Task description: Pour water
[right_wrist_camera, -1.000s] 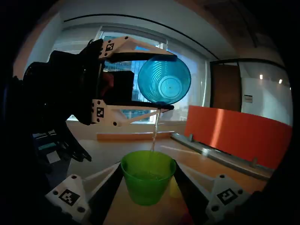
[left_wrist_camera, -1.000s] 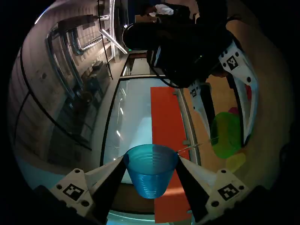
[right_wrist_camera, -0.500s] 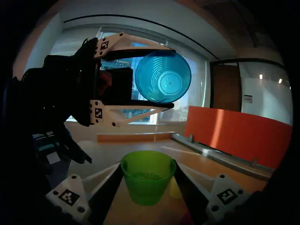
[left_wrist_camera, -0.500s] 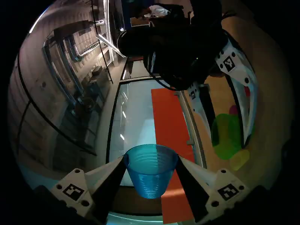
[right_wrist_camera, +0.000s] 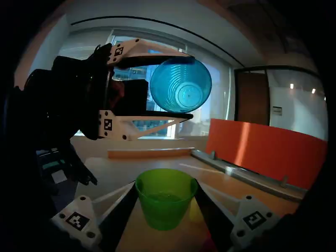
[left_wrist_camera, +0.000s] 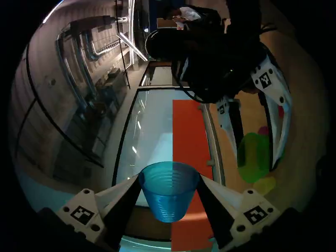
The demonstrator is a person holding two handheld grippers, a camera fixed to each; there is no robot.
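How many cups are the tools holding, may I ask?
2: blue cup tipped in the left tool, green cup upright in the right tool; others may be hidden.

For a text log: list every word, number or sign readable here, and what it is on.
No words or numbers can be read.
Markers on left gripper and right gripper: coded squares, no text.
Wall plaque: too small to read.
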